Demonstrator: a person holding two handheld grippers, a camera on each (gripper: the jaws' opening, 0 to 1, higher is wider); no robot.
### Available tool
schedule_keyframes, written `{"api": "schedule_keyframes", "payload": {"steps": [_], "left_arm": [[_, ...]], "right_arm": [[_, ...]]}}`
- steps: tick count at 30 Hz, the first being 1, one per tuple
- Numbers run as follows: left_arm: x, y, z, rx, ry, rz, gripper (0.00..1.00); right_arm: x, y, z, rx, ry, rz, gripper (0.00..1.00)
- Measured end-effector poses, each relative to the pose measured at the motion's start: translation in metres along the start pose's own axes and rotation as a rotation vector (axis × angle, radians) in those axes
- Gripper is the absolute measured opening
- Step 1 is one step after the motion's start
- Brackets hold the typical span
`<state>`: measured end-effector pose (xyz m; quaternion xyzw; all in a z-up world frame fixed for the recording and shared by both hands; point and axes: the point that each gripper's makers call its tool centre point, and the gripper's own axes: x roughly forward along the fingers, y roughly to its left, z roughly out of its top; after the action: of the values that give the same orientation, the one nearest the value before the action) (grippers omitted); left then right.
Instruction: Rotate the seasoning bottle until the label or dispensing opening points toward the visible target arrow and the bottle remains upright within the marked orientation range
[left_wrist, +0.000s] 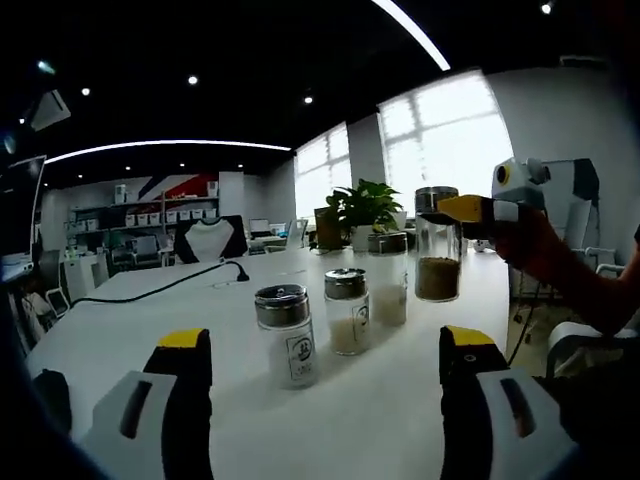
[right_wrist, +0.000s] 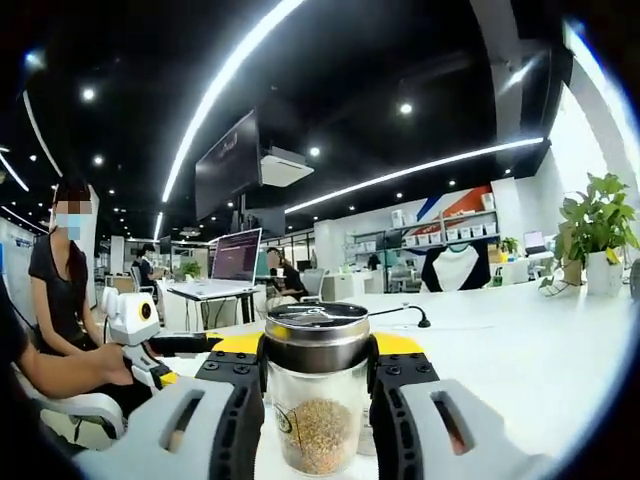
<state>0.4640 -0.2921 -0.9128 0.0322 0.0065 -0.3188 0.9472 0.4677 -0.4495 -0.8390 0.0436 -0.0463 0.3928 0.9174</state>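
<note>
**Seasoning bottle being held clear of the surface by the right hand-held gripper**

In the right gripper view, the seasoning bottle (right_wrist: 318, 398) is being gripped upright between the yellow-tipped jaws of the right hand-held gripper (right_wrist: 318, 372), which are closed against its glass sides just under the metal cap. Brown granules are being shown in its lower half, and part of a label is facing the camera. A seated person (right_wrist: 62, 300) and a monitor (right_wrist: 236, 256) on a far desk are being shown behind it.

In the left gripper view, the same seasoning bottle (left_wrist: 437, 245) is being seen from the side, raised above the white surface (left_wrist: 370, 400) at the right, with the right hand-held gripper (left_wrist: 455, 209) clamped near its top. The left hand-held gripper (left_wrist: 325, 375) is being held wide open, with nothing between its jaws. Three further bottles are being shown standing on the surface: a near bottle (left_wrist: 287, 335) with white contents, a middle bottle (left_wrist: 347, 311) and a far bottle (left_wrist: 388, 278). A potted plant (left_wrist: 367, 212) is standing behind them.
</note>
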Motion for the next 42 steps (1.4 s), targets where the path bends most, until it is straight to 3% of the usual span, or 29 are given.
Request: {"api": "schedule_keyframes", "payload": {"steps": [10, 23, 31, 36, 42], "left_arm": [[-0.002, 0.007, 0.000, -0.008, -0.005, 0.013, 1.00], [0.000, 0.008, -0.004, -0.012, 0.005, 0.015, 1.00], [0.000, 0.006, -0.004, -0.010, 0.008, 0.009, 1.00], [0.001, 0.006, -0.006, -0.034, 0.005, 0.002, 1.00], [0.003, 0.002, -0.009, -0.010, 0.022, -0.002, 1.00]], "right_arm": [[-0.011, -0.037, 0.003, -0.024, -0.006, -0.071, 0.37], [-0.014, -0.083, -0.009, -0.054, 0.023, -0.141, 0.37], [-0.012, -0.100, -0.019, -0.073, 0.046, -0.143, 0.37], [-0.013, -0.107, -0.026, -0.083, 0.064, -0.123, 0.37], [-0.012, -0.111, -0.031, -0.072, 0.079, -0.079, 0.37]]}}
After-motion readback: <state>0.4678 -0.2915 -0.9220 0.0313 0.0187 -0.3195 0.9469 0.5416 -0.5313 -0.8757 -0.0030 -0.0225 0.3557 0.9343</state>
